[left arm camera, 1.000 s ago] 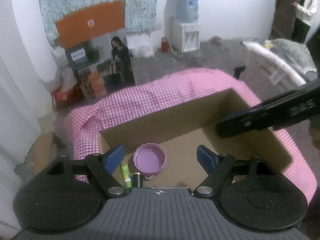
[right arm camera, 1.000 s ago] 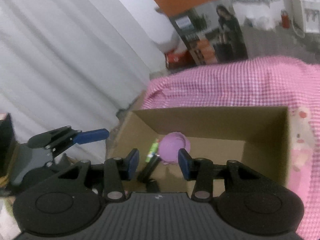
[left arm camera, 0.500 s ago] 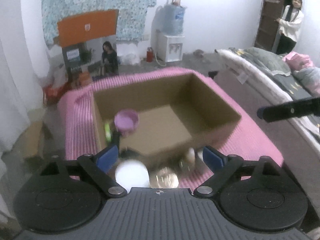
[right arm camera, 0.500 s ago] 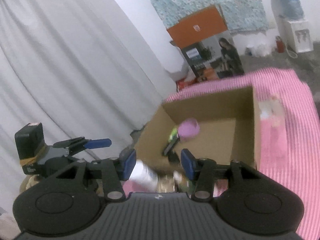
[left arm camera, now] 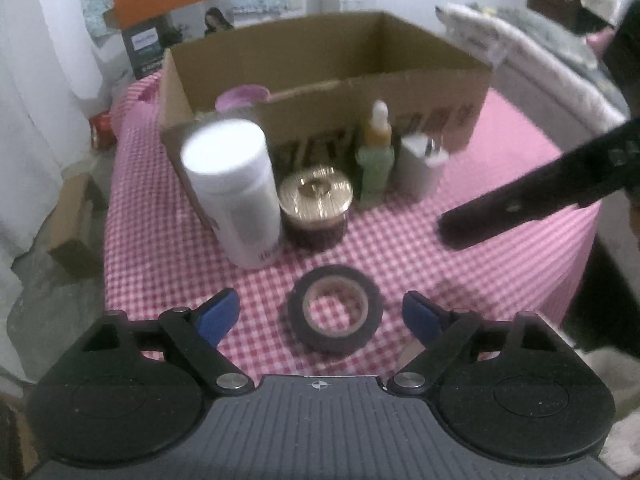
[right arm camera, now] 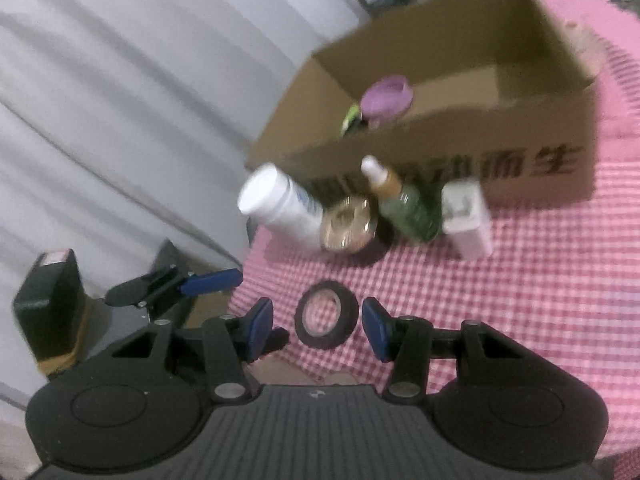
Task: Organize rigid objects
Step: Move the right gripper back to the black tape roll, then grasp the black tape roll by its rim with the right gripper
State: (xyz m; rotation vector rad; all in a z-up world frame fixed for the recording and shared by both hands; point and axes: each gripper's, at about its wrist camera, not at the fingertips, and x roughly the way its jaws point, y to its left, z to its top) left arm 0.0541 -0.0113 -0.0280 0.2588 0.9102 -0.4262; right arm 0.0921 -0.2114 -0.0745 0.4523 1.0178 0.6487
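A black tape roll (left arm camera: 334, 313) lies flat on the pink checked cloth, between the blue pads of my open, empty left gripper (left arm camera: 322, 314). It also shows in the right wrist view (right arm camera: 326, 319), ahead of my open, empty right gripper (right arm camera: 317, 325). Behind it stand a white bottle (left arm camera: 234, 192), a gold-lidded jar (left arm camera: 316, 206), a green dropper bottle (left arm camera: 375, 160) and a white adapter (left arm camera: 418, 166). The cardboard box (left arm camera: 400, 80) behind them holds a purple cup (right arm camera: 387, 98) and a green tube (right arm camera: 351, 118).
The right gripper's arm (left arm camera: 540, 196) reaches in from the right in the left wrist view. The left gripper (right arm camera: 176, 286) shows at the left of the right wrist view. White curtains (right arm camera: 120, 120) hang to the left. The table edge drops off near both grippers.
Both grippers have pulled back and down from over the box to the near side of the table. The row of objects and the tape roll have come into view.
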